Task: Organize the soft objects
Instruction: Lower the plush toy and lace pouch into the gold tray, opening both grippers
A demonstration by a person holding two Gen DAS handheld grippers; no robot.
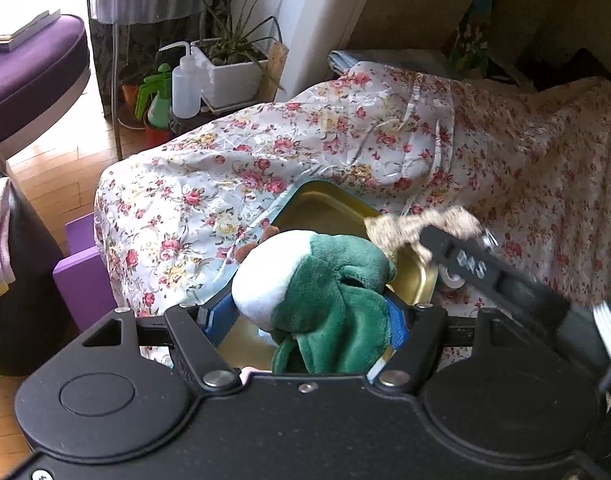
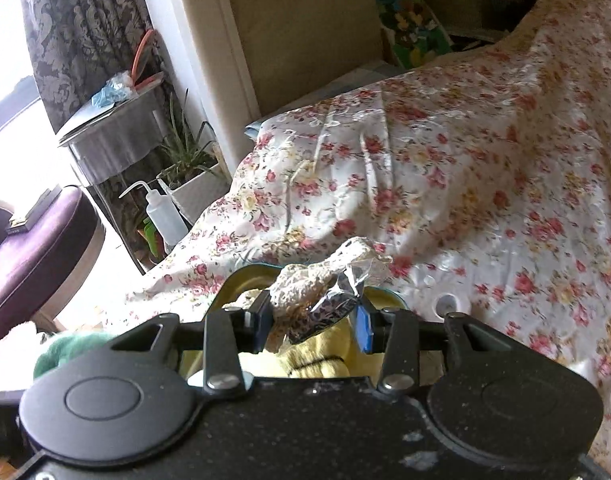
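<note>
Left gripper [image 1: 311, 320]: blue-padded fingers part-way closed, clamped on a green and white plush toy [image 1: 325, 300] that bulges up between them. Plush held over the near end of a gold-lined tin box [image 1: 329, 204] lying on a floral bedspread [image 1: 209, 184]. Small brown bit [image 1: 261, 240] at the plush's far left side, too little showing to name.

Right gripper [image 2: 311, 322]: fingers drawn close, pinching a cream crocheted lace piece [image 2: 305, 284] together with a crumpled clear plastic wrapper [image 2: 353, 280]. Lace hanging above the same tin, only a sliver of rim [image 2: 261, 270] visible past the fingers. Yellow plush [image 2: 317, 364] directly beneath, mostly hidden by the gripper body. Blurred green fuzz [image 2: 65, 350] at lower left, cut off.

Beyond the bed: white squeeze bottle [image 1: 185, 84], potted plant [image 1: 229, 56], purple chair [image 1: 29, 72].
</note>
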